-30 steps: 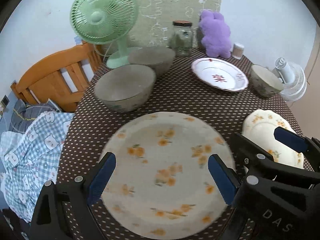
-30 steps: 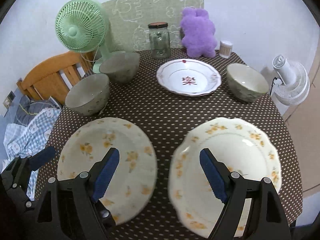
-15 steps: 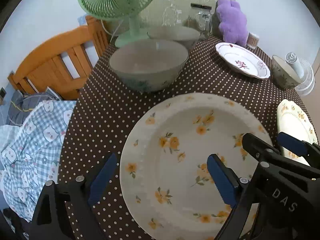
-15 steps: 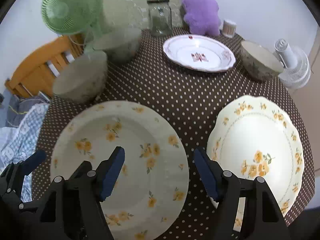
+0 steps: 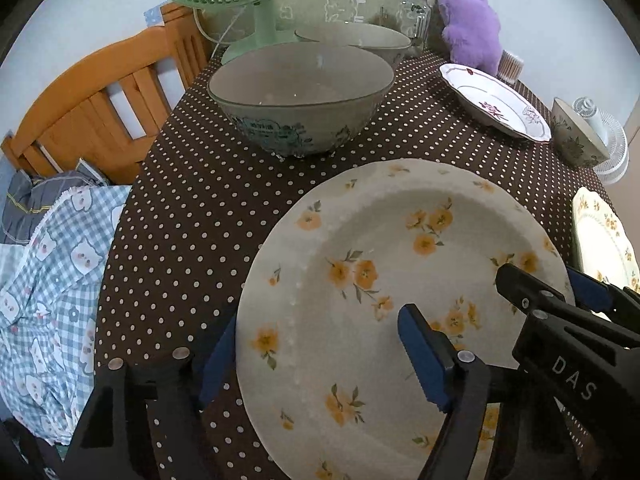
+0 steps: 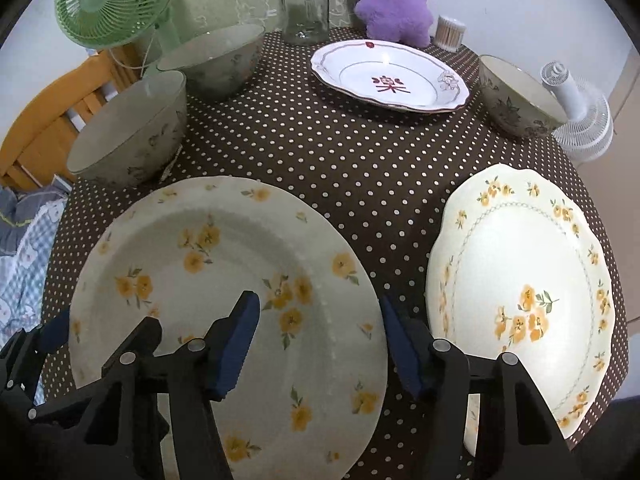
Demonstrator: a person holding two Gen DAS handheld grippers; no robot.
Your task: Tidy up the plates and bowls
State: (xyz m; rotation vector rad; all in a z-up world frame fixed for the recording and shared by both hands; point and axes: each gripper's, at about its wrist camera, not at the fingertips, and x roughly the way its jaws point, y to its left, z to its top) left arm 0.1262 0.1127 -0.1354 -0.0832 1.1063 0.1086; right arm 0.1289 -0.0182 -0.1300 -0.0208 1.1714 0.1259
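A round cream plate with orange flowers (image 5: 384, 280) (image 6: 224, 288) lies at the table's near left. My left gripper (image 5: 316, 352) is open and straddles its left rim: one finger outside the rim, one over the plate. My right gripper (image 6: 316, 344) is open and straddles its right rim. A scalloped flowered plate (image 6: 520, 280) (image 5: 604, 236) lies to the right. Two grey bowls (image 6: 132, 128) (image 6: 216, 60) stand at the left; the nearer one shows in the left wrist view (image 5: 300, 96). A white plate with a red mark (image 6: 388, 76) and a patterned bowl (image 6: 516, 96) sit at the back.
A green fan (image 6: 108, 4), a glass jar (image 6: 304, 8), a purple plush toy (image 6: 396, 0) and a cotton swab pot (image 6: 450, 30) stand along the back. A white fan (image 6: 580, 112) is off the right edge. A wooden chair (image 5: 100, 96) with checked cloth (image 5: 48, 280) is at the left.
Both grippers have moved down and in toward the round flowered plate. Each open gripper now straddles one side of its rim. The plates and bowls have not moved.
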